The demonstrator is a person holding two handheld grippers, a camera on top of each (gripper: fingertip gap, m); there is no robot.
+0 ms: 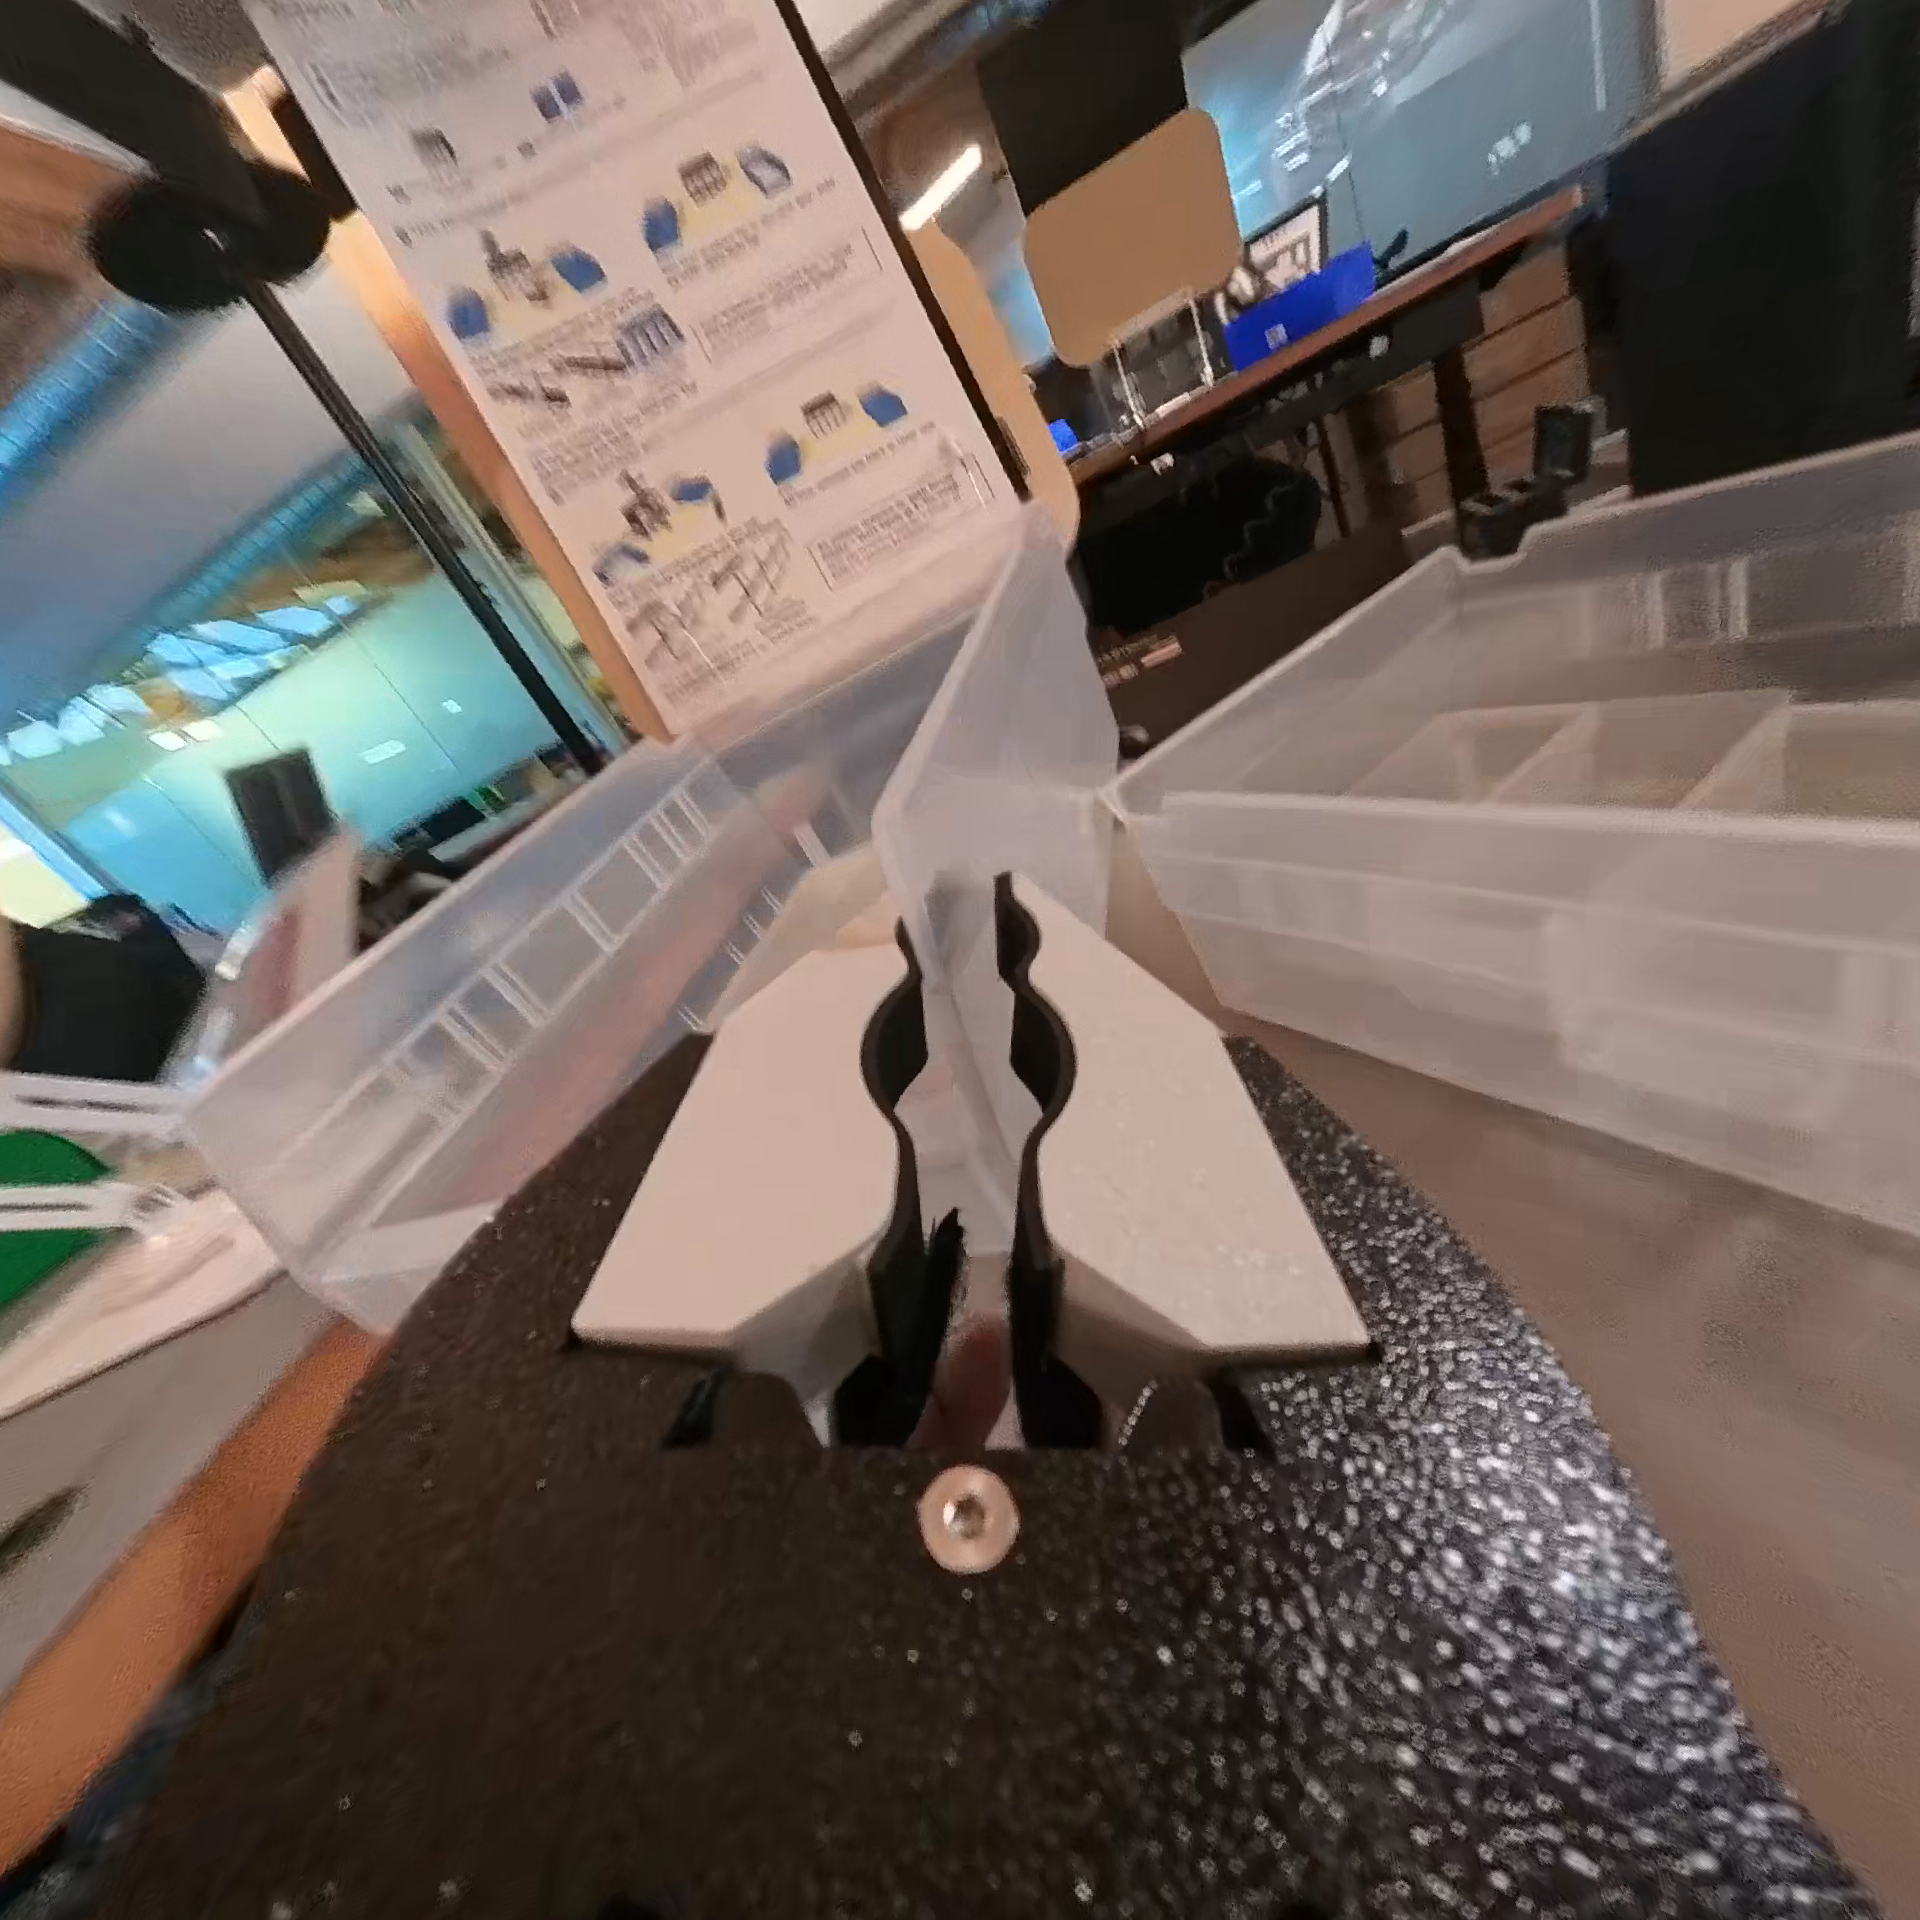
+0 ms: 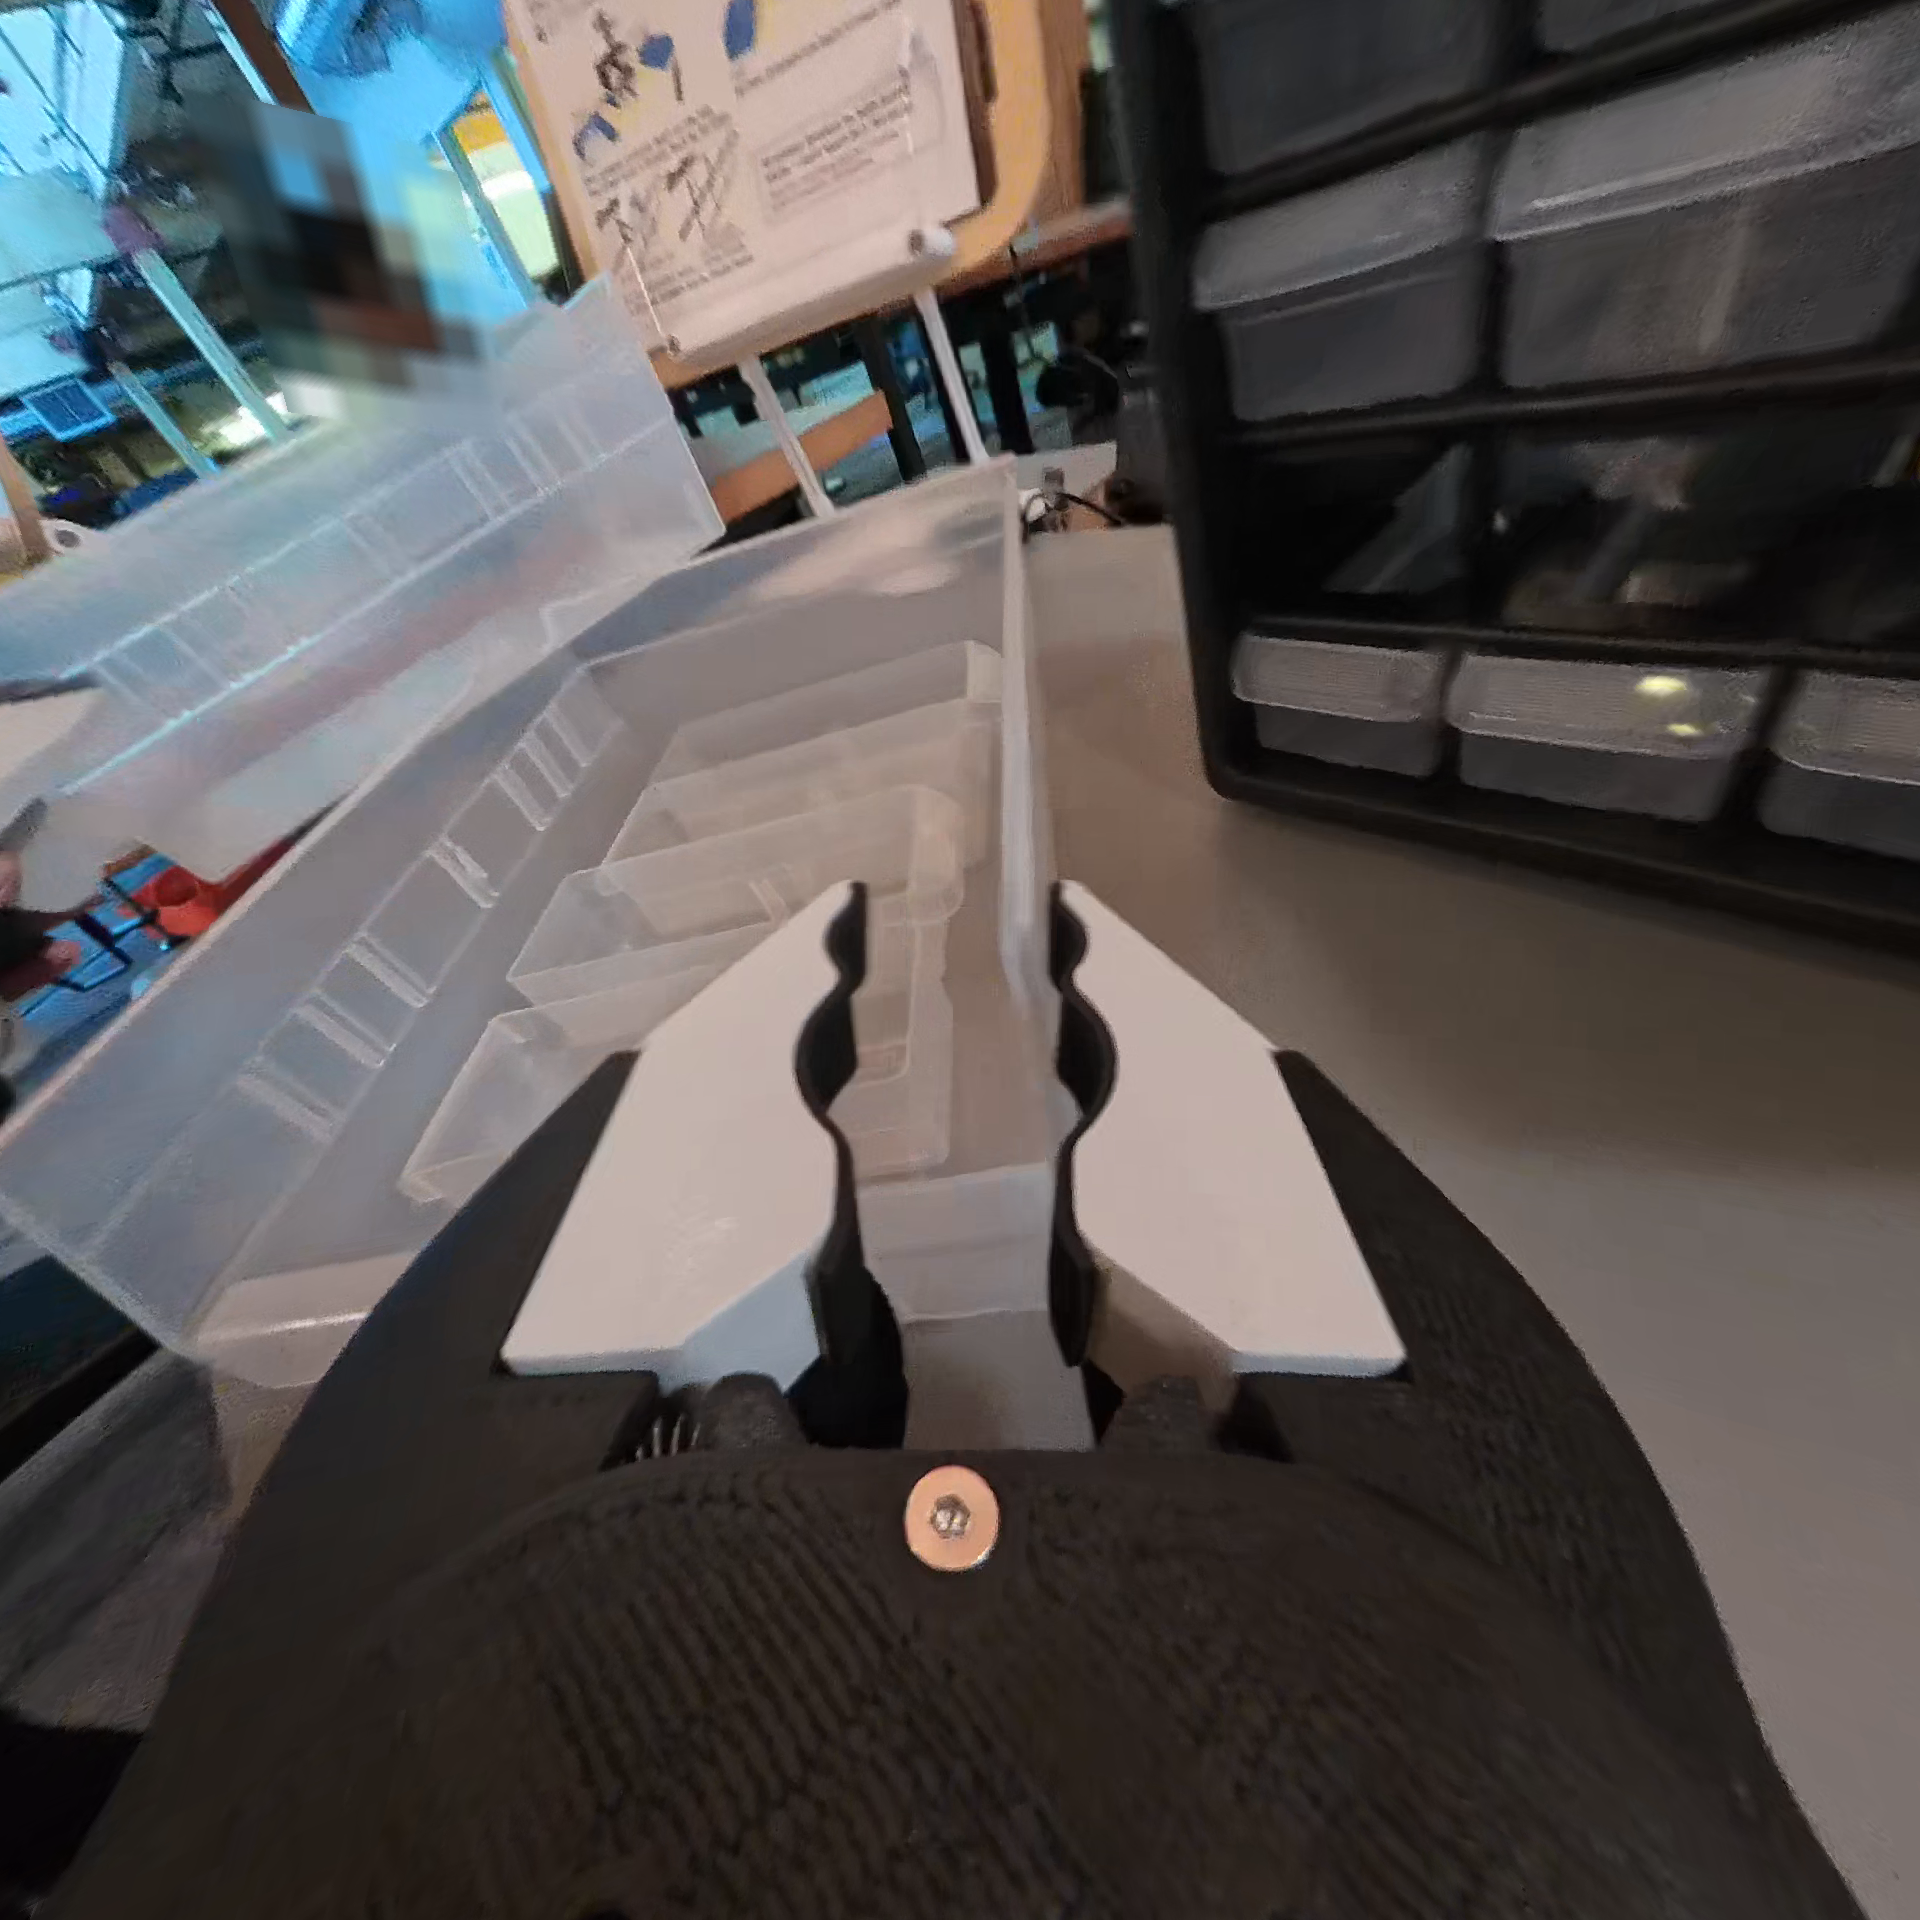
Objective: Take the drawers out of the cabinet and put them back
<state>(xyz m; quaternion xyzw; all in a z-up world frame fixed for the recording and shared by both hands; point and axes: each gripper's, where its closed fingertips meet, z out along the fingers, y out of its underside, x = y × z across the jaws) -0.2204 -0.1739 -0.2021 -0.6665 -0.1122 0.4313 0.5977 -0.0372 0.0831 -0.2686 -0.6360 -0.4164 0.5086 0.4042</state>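
Up front, the left gripper point(image 1: 961, 904) is pinched nearly closed on the thin wall of a clear drawer point(image 1: 499, 997), which hangs tilted toward ten o'clock. At two o'clock a second clear drawer point(image 1: 1538, 883) with small bins inside rests on the grey table point(image 1: 1558, 1351). The right gripper point(image 2: 954, 899) straddles that drawer's wall, jaws parted, grip unclear. The black cabinet point(image 2: 1205, 520) stands at one o'clock, with one slot empty.
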